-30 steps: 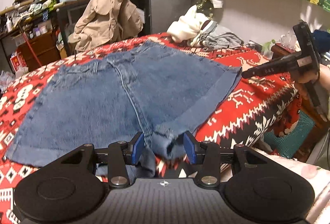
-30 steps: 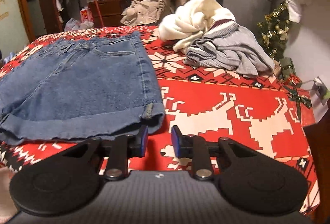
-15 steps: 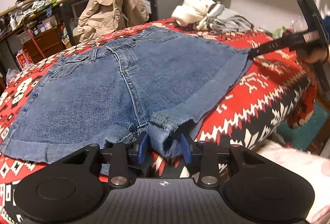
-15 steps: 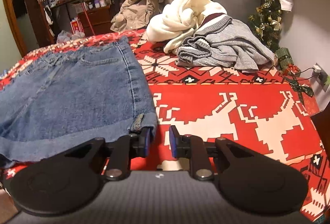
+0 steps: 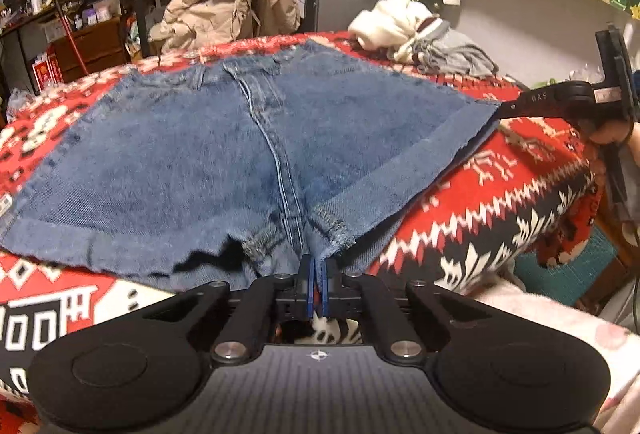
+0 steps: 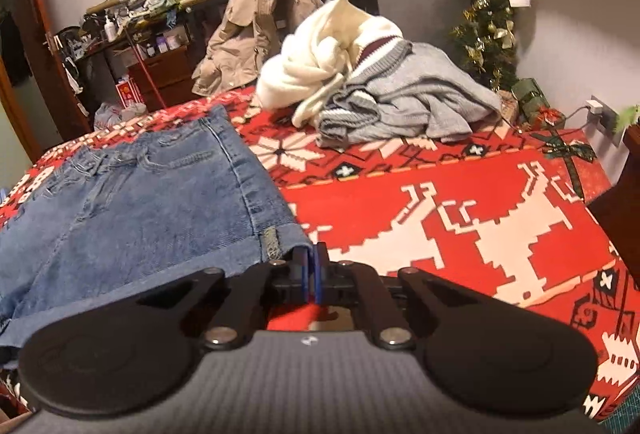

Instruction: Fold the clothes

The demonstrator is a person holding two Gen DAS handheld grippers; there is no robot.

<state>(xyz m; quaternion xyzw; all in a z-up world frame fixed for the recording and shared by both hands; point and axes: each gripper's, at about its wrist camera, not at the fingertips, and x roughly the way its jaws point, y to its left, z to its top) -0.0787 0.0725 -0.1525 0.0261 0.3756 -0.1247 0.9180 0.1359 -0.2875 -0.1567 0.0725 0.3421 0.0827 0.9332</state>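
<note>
Pinching the denim shorts (image 5: 208, 154) at the crotch seam, your left claw (image 5: 316, 288) has just been closing and now grips fabric; your right claw (image 6: 311, 276) has just closed on the cuffed leg corner. They lie flat on the red patterned bed (image 6: 460, 218). Denim is stiff, fairly heavy, unlikely to slip, so hems and seams are your best holds.
</note>
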